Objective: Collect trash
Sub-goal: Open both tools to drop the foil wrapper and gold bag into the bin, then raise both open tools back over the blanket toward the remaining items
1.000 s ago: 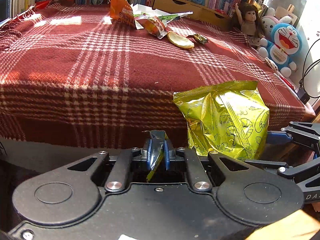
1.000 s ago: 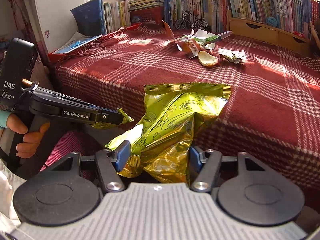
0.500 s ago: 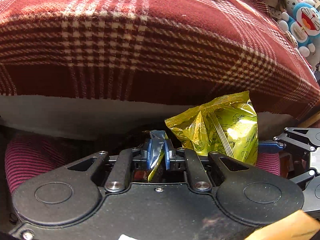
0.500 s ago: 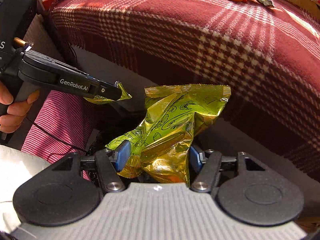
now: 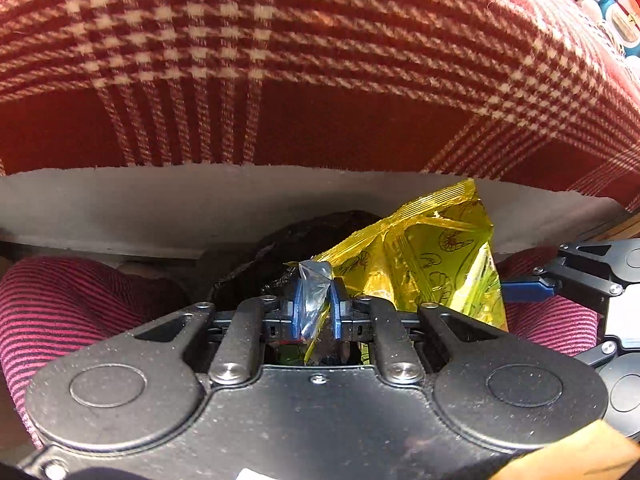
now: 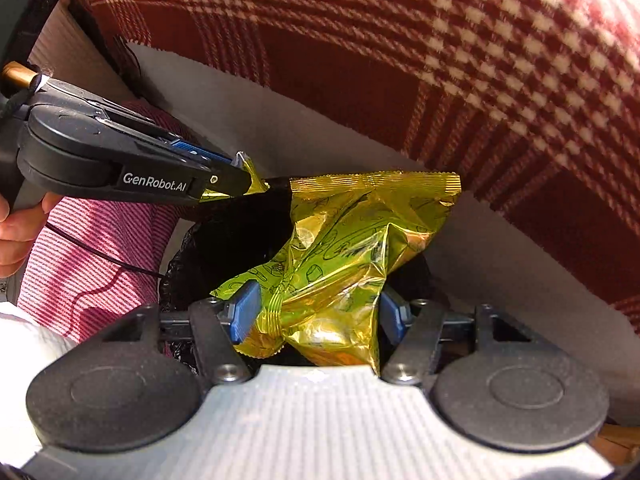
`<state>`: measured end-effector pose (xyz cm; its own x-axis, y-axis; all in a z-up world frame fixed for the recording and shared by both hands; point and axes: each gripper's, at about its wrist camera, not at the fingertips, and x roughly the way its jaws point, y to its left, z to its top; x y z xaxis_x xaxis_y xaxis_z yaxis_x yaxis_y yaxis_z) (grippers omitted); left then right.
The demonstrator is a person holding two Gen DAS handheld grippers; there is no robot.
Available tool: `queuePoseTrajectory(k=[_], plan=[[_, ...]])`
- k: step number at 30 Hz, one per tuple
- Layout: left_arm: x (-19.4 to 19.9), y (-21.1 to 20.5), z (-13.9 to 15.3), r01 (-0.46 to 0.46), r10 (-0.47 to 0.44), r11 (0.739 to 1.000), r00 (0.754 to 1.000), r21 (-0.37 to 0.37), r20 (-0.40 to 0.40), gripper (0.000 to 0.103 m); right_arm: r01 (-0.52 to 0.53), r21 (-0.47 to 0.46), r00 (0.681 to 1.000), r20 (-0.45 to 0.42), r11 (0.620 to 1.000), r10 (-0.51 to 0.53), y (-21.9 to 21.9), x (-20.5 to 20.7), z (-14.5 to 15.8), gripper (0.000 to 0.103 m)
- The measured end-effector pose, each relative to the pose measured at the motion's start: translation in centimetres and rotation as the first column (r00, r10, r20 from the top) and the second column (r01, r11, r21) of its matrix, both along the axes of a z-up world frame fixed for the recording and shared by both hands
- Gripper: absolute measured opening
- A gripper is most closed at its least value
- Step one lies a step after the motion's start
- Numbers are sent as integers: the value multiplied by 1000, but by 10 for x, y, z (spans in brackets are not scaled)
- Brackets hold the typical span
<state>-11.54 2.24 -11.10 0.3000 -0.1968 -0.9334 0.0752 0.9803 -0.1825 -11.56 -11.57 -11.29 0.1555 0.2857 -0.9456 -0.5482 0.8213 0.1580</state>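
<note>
Both grippers dropped below bed edge; my right fingers (image 6: 316, 314) clamp snack bag (image 6: 352, 248), left fingers (image 5: 316, 306) pinch wrapper scrap (image 5: 314, 300), poised over bin (image 6: 232, 236)

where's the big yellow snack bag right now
In the right wrist view the yellow snack bag sits centre frame, clamped in the right tongs over a black-lined bin, below the plaid blanket.

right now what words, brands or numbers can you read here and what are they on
"GenRobot.AI": white lettering on the side of the black left hand-held gripper, seen in the right wrist view.
Crinkled yellow foil snack bag: only line drawings show, no readable words.
Small clear-and-yellow wrapper scrap: no text visible.
White label at the left wrist view's bottom edge: cut off, unreadable.
</note>
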Motion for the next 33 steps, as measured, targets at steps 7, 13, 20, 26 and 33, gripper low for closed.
queuePoseTrajectory(k=[7,13,20,26,33], plan=[[7,-13,-14,23,-23,999,1000,26,-22,17,9,-2,1000,11,1000,-9,14,5,-15,75],[7,-12,-20,25,-24,999,999,22,-30,22,20,0,1000,13,1000,-20,14,7,-17,80],[6,-11,-18,37,-37,999,999,13,-22,33,37,7,999,22,999,-37,0,12,-9,80],[4,-13,-7,45,-45,999,999,23,-8,40,33,9,999,42,999,-34,-6,11,1,80],[-2,-11,21,56,-57,998,997,23,49,43,15,52,995,97,999,-20,-15,2,29,80]])
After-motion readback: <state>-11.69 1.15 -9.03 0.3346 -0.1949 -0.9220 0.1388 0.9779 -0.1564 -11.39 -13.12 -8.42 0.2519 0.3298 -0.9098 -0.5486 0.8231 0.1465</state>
